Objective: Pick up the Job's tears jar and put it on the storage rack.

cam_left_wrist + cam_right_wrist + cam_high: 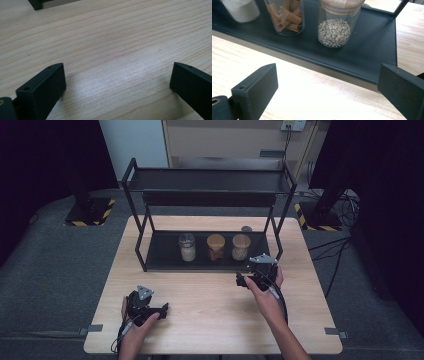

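Note:
A black two-tier metal rack stands at the back of the wooden table. On its lower shelf stand three glass jars in a row. One holds white powder, the middle one pasta, and the right one pale grains. My right gripper is open just in front of the shelf's right end. Ahead of its jaws are the grain jar and the pasta jar. My left gripper rests open near the table's front left, with bare wood between its jaws.
The rack's upper shelf hangs over the jars, and its front legs stand at both ends of the lower shelf. A small dark round object lies on the table behind the rack. Cables run over the grey floor at the right.

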{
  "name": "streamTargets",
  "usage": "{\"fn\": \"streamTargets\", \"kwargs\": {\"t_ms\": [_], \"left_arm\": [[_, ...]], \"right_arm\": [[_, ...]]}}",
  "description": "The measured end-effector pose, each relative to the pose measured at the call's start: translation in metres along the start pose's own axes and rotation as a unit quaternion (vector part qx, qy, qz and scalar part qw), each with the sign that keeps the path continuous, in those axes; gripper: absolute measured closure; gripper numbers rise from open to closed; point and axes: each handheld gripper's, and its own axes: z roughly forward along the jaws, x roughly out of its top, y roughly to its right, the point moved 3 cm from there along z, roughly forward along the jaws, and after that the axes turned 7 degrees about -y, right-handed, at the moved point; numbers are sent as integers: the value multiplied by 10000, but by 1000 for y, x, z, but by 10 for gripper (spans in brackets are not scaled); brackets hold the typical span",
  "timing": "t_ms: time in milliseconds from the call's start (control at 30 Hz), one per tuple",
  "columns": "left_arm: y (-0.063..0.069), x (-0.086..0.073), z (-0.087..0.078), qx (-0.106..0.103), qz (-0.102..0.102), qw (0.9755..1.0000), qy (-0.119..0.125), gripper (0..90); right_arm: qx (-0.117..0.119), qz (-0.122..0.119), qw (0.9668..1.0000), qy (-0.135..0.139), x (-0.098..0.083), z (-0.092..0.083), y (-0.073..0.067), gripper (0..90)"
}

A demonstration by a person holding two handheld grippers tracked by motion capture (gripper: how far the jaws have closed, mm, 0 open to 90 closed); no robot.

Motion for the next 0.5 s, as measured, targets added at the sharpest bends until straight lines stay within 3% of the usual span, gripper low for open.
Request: {"fn": "streamTargets", "kwargs": {"t_ms": [500], "left_arm": [[0,0,0,1,-2,10000,0,0]], "right_arm": [[115,-45,9999,24,-17,-5,-1,31]]}}
